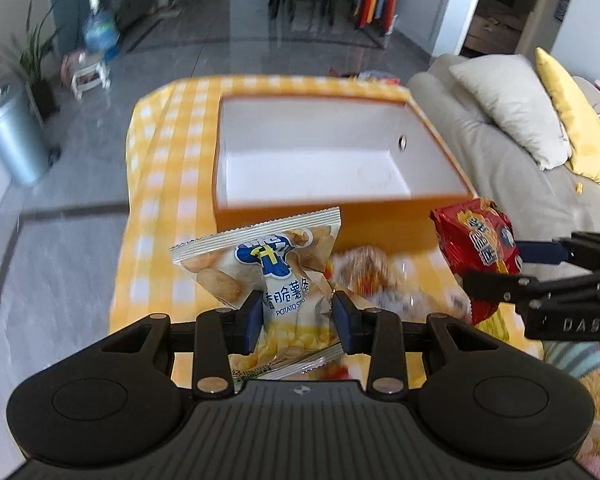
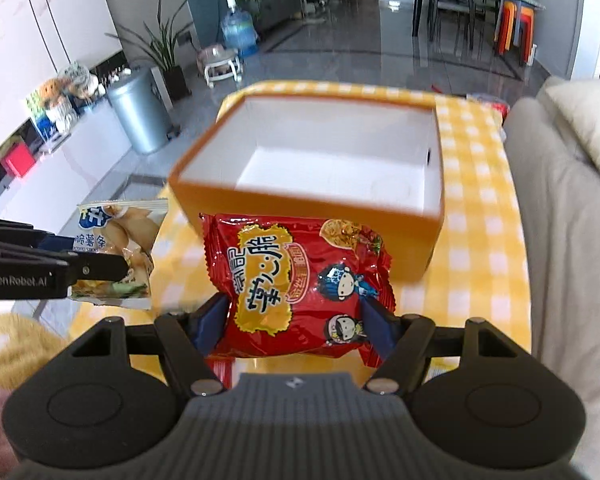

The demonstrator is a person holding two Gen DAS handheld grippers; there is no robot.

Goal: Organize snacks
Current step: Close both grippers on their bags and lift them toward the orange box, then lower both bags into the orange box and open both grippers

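My left gripper [image 1: 296,316] is shut on a pale potato-stick snack bag [image 1: 260,264], held above the yellow checked tablecloth [image 1: 156,184] just short of the orange box [image 1: 380,224] with a white, empty inside. My right gripper [image 2: 296,320] is shut on a red noodle-snack bag [image 2: 296,276], held in front of the same orange box [image 2: 428,240]. The red bag [image 1: 476,244] and the right gripper [image 1: 512,272] show at the right of the left wrist view. The pale bag [image 2: 116,236] and the left gripper [image 2: 92,260] show at the left of the right wrist view.
More snack packets [image 1: 372,276] lie blurred on the cloth near the box's front. A grey sofa [image 1: 500,160] with a white cushion and a yellow cushion stands right of the table. A metal bin [image 2: 140,116], plants and a water bottle stand on the floor at left.
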